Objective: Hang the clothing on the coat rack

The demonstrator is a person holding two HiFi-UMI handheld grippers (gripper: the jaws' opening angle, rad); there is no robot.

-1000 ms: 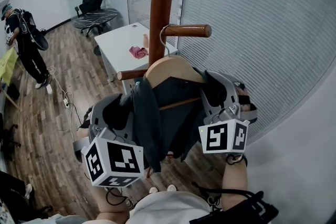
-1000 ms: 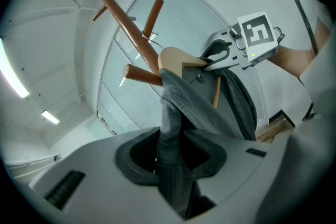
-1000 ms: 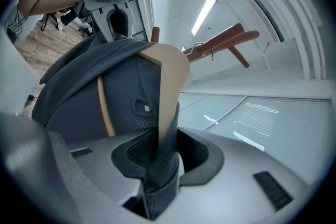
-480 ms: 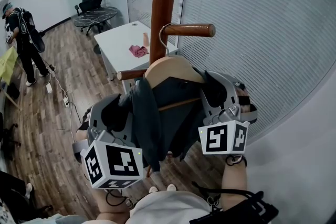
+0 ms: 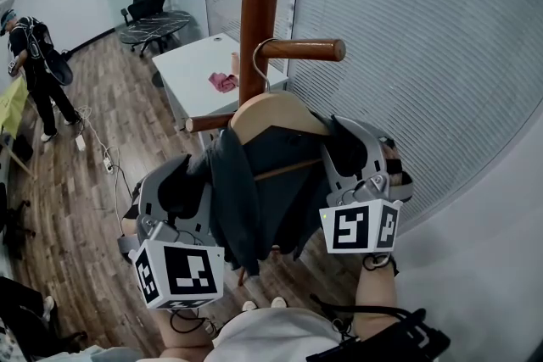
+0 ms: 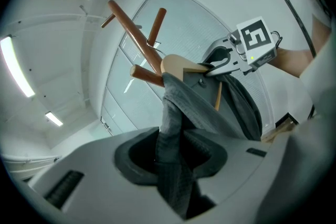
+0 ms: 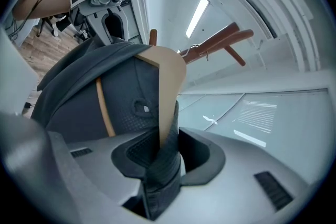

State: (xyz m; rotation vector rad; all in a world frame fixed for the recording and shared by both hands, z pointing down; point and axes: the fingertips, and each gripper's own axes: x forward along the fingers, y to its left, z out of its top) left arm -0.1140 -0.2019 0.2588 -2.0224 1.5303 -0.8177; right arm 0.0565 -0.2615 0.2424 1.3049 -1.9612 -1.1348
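A wooden hanger [image 5: 276, 110] carries a dark grey garment [image 5: 271, 182]. Its metal hook [image 5: 257, 64] curls over a peg [image 5: 301, 50] of the brown coat rack [image 5: 259, 4], close to the pole. My left gripper [image 5: 204, 174] has the garment's left shoulder cloth [image 6: 176, 113] between its jaws [image 6: 173, 152]. Those jaws have just been opening a little, and the pads still touch the cloth. My right gripper [image 5: 339, 144] is shut on the hanger's right end [image 7: 168, 92] and the cloth wrapped over it [image 7: 165, 152]. Both grippers point about level at the rack.
A second, lower peg [image 5: 208, 123] juts left from the pole. Behind the rack stand a white table [image 5: 199, 68] with a pink thing [image 5: 223, 82], office chairs [image 5: 153, 13] and a blind-covered glass wall [image 5: 407, 55]. A person [image 5: 34, 72] stands far left on the wood floor.
The left gripper's marker cube has tipped slightly lower in the head view. Hanger, garment and right gripper keep their places. The person in the background has shifted a step.
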